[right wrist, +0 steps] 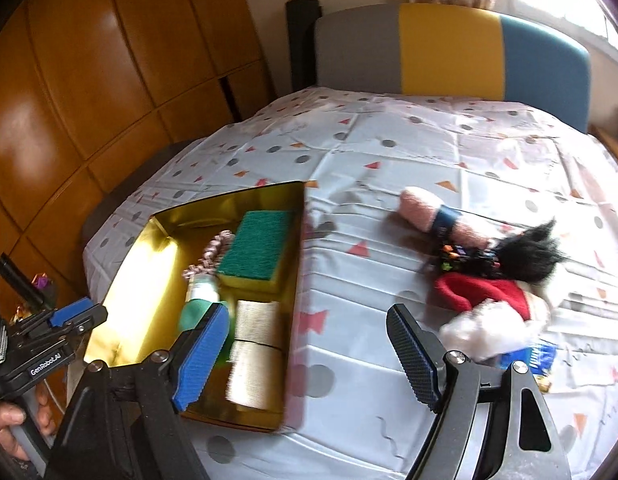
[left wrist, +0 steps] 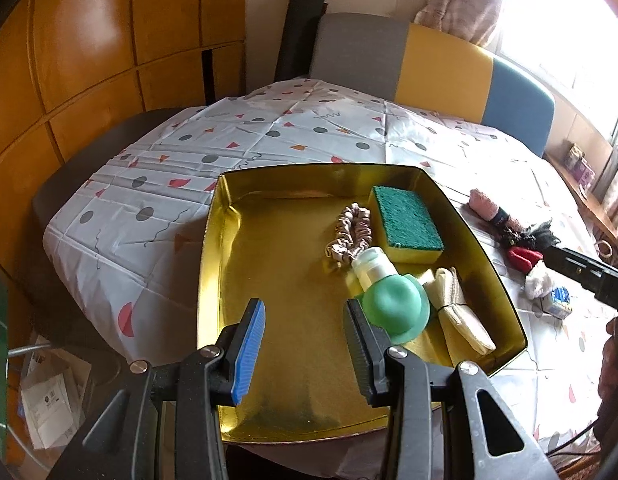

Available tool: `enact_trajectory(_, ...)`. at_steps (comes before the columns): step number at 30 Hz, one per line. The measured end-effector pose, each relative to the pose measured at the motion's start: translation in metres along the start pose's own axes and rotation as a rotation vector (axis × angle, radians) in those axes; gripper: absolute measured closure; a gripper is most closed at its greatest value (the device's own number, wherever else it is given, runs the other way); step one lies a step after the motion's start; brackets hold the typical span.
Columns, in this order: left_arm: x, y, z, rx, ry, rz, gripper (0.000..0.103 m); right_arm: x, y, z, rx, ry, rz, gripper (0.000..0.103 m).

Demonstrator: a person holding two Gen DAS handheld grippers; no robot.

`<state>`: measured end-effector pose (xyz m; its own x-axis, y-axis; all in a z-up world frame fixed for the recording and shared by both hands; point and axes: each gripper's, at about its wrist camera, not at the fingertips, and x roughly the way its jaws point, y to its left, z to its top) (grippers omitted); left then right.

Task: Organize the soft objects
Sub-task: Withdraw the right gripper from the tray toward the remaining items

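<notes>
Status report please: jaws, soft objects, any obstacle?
Both jaws open, empty. Sponge, scrunchie in gold tray. Santa hat, pink roll on table. Nothing blocking.

Gold tray (left wrist: 213, 264), green-yellow sponge (left wrist: 405, 222), confetti-print white tablecloth (left wrist: 149, 184)

A patterned tablecloth (left wrist: 269, 128) covers the table. Behind it stands a chair (right wrist: 449, 48) with grey, yellow and blue panels. Wooden cabinets (left wrist: 89, 60) line the left

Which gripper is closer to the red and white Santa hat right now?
Right. The right gripper hovers open beside the Santa hat on the tablecloth; the left gripper is open over the gold tray, farther away.
</notes>
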<state>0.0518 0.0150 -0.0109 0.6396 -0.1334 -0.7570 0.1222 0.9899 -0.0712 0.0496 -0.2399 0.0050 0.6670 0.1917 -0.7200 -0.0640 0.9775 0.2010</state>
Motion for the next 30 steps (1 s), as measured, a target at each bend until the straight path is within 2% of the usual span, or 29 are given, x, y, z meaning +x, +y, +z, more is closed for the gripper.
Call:
enact_trajectory(11, 0.000, -0.027, 0.000, 0.078, 0.009, -0.020, 0.063, -0.029, -0.069, -0.002, 0.101, -0.043, -0.111, 0.015)
enact_trajectory(20, 0.003, -0.060, 0.005, 0.160, 0.026, -0.053, 0.062, -0.042, -0.177, -0.026, 0.349, -0.069, -0.275, 0.014)
enact_trajectory(24, 0.006, -0.079, 0.011, 0.194, 0.031, -0.072, 0.062, -0.048, -0.219, -0.039, 0.528, -0.080, -0.300, 0.014)
enact_trajectory(30, 0.011, -0.114, 0.022, 0.254, 0.033, -0.130, 0.062, -0.058, -0.239, -0.046, 0.651, -0.114, -0.283, 0.013)
